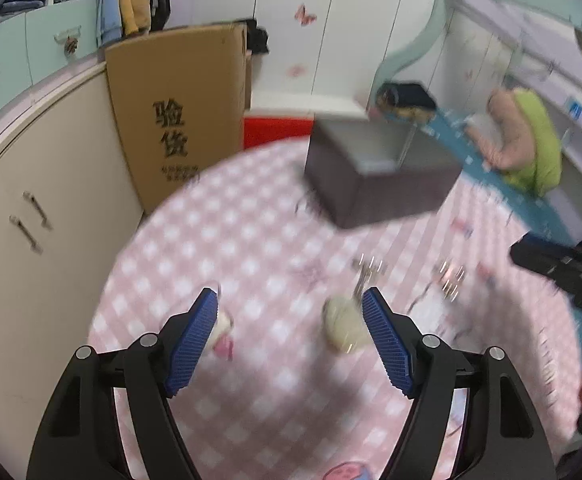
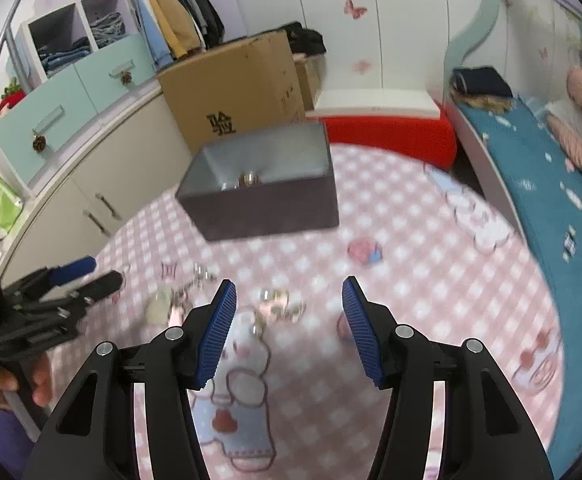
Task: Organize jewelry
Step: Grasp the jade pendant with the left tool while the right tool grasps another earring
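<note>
A dark open box (image 2: pixel 263 184) (image 1: pixel 375 172) with a grey lining stands on the pink checked cloth, and a shiny piece of jewelry (image 2: pixel 248 179) lies inside it. Loose silvery jewelry (image 2: pixel 281 304) lies on the cloth in front of my right gripper (image 2: pixel 289 292), whose jaws are open with nothing between them. A pale round piece (image 1: pixel 345 322) with a metal chain (image 1: pixel 365 270) lies close to the right finger of my left gripper (image 1: pixel 291 300), which is open and empty. Another cluster of jewelry (image 1: pixel 449 276) is blurred to the right. The left gripper (image 2: pixel 91 274) also shows in the right wrist view.
The pink checked cloth (image 2: pixel 431 280) covers the round table. A cardboard box (image 2: pixel 235 92), a cream cabinet (image 1: pixel 39 208) and a red seat (image 2: pixel 391 132) stand behind. A blue bed (image 2: pixel 531 184) with a plush toy (image 1: pixel 527 140) runs along the right.
</note>
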Available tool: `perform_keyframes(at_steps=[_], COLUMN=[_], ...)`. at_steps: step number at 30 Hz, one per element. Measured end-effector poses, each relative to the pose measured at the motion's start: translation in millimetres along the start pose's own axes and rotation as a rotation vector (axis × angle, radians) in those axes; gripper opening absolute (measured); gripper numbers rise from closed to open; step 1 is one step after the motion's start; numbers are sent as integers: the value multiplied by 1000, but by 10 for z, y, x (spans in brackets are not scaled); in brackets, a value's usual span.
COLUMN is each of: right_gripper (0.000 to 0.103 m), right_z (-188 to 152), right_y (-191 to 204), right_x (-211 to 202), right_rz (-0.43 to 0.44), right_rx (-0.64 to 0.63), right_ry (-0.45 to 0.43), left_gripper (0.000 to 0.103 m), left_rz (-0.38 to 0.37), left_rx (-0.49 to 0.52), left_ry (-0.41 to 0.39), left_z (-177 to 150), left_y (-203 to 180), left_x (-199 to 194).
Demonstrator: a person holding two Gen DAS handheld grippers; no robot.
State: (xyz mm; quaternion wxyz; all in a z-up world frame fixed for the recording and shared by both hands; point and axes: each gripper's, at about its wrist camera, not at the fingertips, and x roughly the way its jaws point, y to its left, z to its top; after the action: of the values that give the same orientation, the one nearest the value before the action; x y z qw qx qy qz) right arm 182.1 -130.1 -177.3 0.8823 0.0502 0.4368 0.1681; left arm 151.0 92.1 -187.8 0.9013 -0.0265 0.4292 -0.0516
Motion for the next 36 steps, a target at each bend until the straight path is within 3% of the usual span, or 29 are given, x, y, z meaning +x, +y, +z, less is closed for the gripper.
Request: perform_keyframes(at_steps=[3, 7, 14, 28, 35, 36], right_gripper=[54, 54, 54, 54, 54, 54], right_z=[-133, -240, -321, -329, -340, -339], right_y=[-11, -9, -48, 14, 110, 136], right_x=[71, 127, 167, 250, 323, 330], right_rz=[-2, -5, -2, 6, -9, -7], right_rx=[5, 13, 24, 0, -28, -33], right_ry=[27, 47, 65, 73, 81, 81], left_gripper=[72, 72, 72, 72, 28, 28], left_rz=[-25, 3, 1, 86, 90, 90], left_rx=[-13, 2, 32, 54, 62, 58], left_ry=[40, 56, 50, 51, 42, 43], left_z=[-146, -207, -167, -60, -61, -68], left_y=[-26, -102, -223, -231, -187, -171], left_x=[102, 181, 254, 395, 347, 339])
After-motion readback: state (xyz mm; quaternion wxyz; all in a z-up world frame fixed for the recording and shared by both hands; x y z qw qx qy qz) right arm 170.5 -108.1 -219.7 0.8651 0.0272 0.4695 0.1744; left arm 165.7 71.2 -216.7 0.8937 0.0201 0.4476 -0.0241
